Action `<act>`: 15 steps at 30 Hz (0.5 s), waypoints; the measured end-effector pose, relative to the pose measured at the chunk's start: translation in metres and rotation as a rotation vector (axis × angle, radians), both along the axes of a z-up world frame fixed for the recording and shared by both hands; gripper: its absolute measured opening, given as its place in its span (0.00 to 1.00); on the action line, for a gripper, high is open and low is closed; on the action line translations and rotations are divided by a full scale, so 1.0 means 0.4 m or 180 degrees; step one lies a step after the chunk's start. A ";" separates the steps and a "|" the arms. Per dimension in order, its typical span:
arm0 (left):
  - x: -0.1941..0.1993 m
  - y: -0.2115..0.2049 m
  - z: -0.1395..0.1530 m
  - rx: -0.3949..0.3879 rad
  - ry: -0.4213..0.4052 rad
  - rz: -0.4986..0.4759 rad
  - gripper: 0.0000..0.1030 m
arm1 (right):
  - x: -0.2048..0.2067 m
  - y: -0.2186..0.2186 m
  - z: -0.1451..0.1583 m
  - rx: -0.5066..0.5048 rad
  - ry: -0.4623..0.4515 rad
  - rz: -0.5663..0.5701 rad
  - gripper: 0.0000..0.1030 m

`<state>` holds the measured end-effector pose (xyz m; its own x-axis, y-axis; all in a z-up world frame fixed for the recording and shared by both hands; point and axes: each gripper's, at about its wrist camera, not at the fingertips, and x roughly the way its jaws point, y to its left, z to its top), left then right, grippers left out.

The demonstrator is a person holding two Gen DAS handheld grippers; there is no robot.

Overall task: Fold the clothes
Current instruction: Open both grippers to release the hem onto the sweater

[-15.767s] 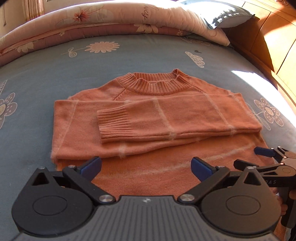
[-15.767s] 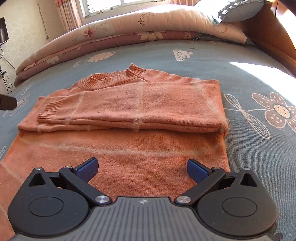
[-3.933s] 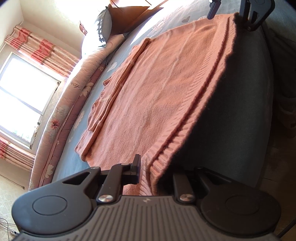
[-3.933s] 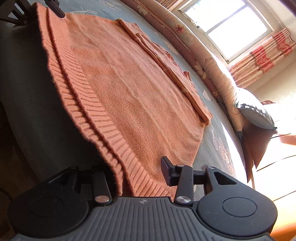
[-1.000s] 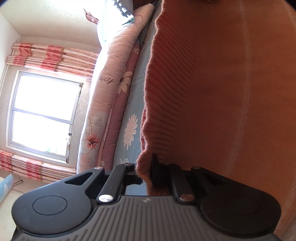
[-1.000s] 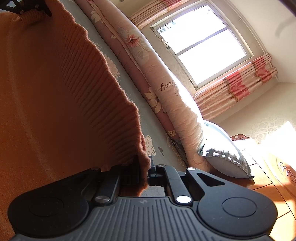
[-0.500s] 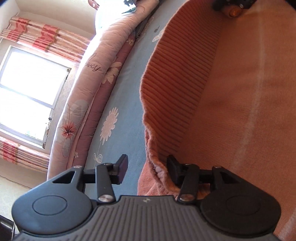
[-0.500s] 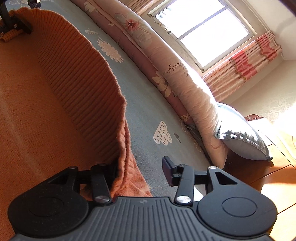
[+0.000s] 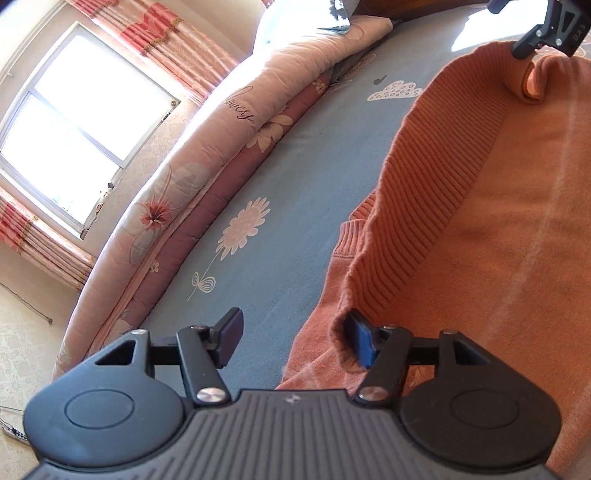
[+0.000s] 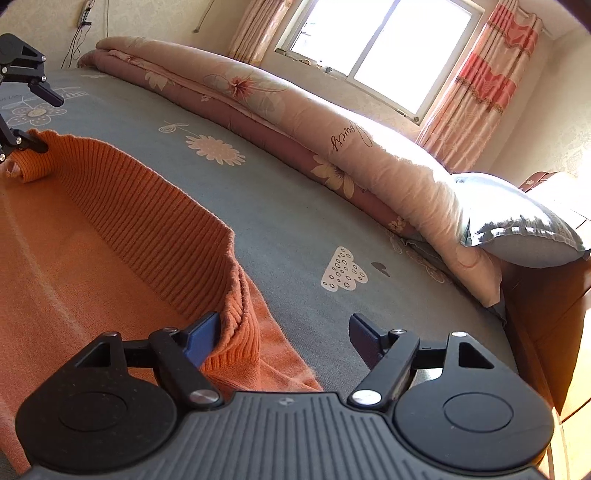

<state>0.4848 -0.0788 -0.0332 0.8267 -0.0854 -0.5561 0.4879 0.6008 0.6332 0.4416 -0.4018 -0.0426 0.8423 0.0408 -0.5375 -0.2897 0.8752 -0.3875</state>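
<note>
Left wrist view first: your left gripper has just been spreading its jaws and they stand apart. The orange sweater fills 1 to 5 o'clock, lying on the blue floral bedsheet; its ribbed hem stands up as a curled ridge, and one corner rests against the inner face of the right-hand pad — no pinch, the other pad is clear over sheet. Your right gripper shows at 1 o'clock, at the hem's far corner.

Right wrist view: right gripper also just spread, jaws wide. Hem corner leans on the left-hand pad only — nothing clamped. Rolled quilt and window sit at 12 to 1 o'clock.
</note>
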 end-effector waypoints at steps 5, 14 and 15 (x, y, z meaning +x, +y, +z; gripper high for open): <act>0.043 0.052 0.036 -0.0771 0.0323 0.0274 0.63 | 0.019 -0.074 0.012 0.0540 0.0089 -0.0230 0.78; 0.055 0.095 0.068 -0.1166 0.0368 0.0475 0.62 | 0.020 -0.125 0.027 0.1056 0.0081 -0.0301 0.78; 0.038 0.094 0.067 -0.1122 0.0376 0.0431 0.62 | 0.012 -0.121 0.023 0.1049 0.0116 -0.0234 0.77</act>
<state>0.5000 -0.0410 -0.0062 0.7757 -0.1827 -0.6041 0.4466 0.8353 0.3208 0.4465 -0.4503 -0.0333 0.8298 0.1574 -0.5354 -0.2297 0.9707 -0.0707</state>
